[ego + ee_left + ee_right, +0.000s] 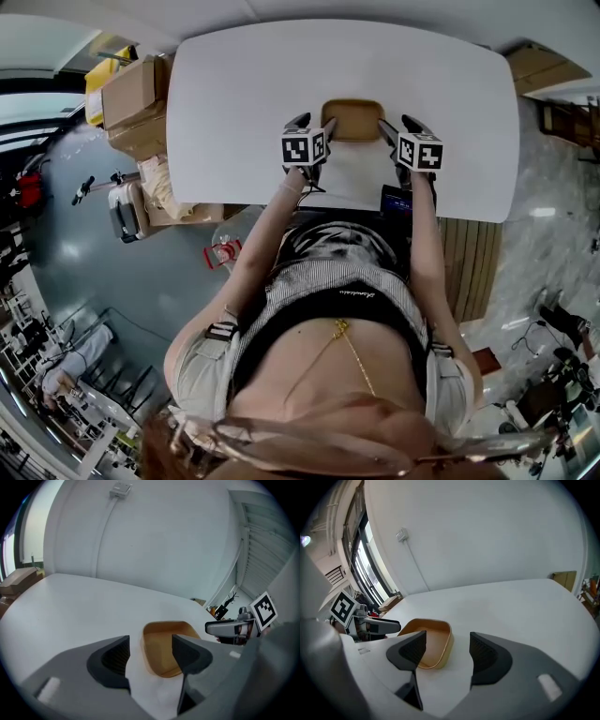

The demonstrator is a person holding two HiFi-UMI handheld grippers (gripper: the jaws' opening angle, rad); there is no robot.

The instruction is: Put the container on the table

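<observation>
Behind container (164, 651), wall outlet (121, 488): gripper views only.

The tan container (161, 649) is partly hidden in each gripper view — its right side behind a jaw of the left gripper (150, 644), its near-left corner behind one of the right gripper (446, 641).

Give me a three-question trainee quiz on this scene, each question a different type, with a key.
1. True or false: the tan container rests on the white table.
2. The right gripper's jaws are: A) clamped on the container's rim; B) apart, gripping nothing; C) out of view.
3. Fill in: in the head view, the container lies ____ the left gripper and the right gripper.
Key: 1 true; 2 B; 3 between.
</observation>
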